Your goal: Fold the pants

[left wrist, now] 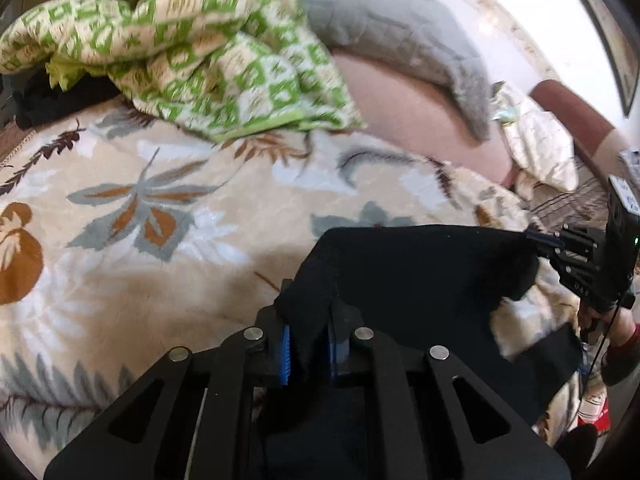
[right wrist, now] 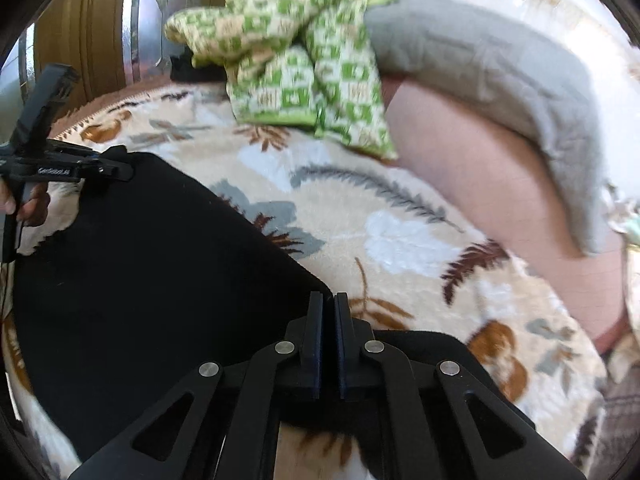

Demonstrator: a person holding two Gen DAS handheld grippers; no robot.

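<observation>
1. The left gripper [left wrist: 311,340] is clenched on a corner of the black pants [left wrist: 420,272]; in the left wrist view the cloth is seen bunched between its blue pads [left wrist: 285,354] and draped over the fingertips.
2. Ahead of that gripper and to its left, a cream blanket [left wrist: 160,208] printed with grey and brown leaves is spread across the bed.
3. Farther ahead, a green-and-cream checked quilt [left wrist: 192,40] is heaped at the back; a grey pillow [left wrist: 400,36] is laid just to its right, over a pink cushion [left wrist: 420,108].
4. The pants are stretched from the left gripper to the right gripper [left wrist: 538,238], which is seen at the far right of the left wrist view, pinching the other corner.
5. In the right wrist view the right gripper [right wrist: 329,300] is shown with its jaws pressed together on the edge of the pants [right wrist: 140,264]; the dark cloth is spread to its left and below it, over the blanket [right wrist: 400,240].
6. At the far left of that view the left gripper [right wrist: 120,172] is fastened to the far corner of the pants, with a hand [right wrist: 28,204] wrapped round its handle.
7. Beyond the right gripper, the quilt [right wrist: 296,60] and the pillow [right wrist: 500,68] are seen side by side at the back, with the cushion [right wrist: 480,172] to the right.
</observation>
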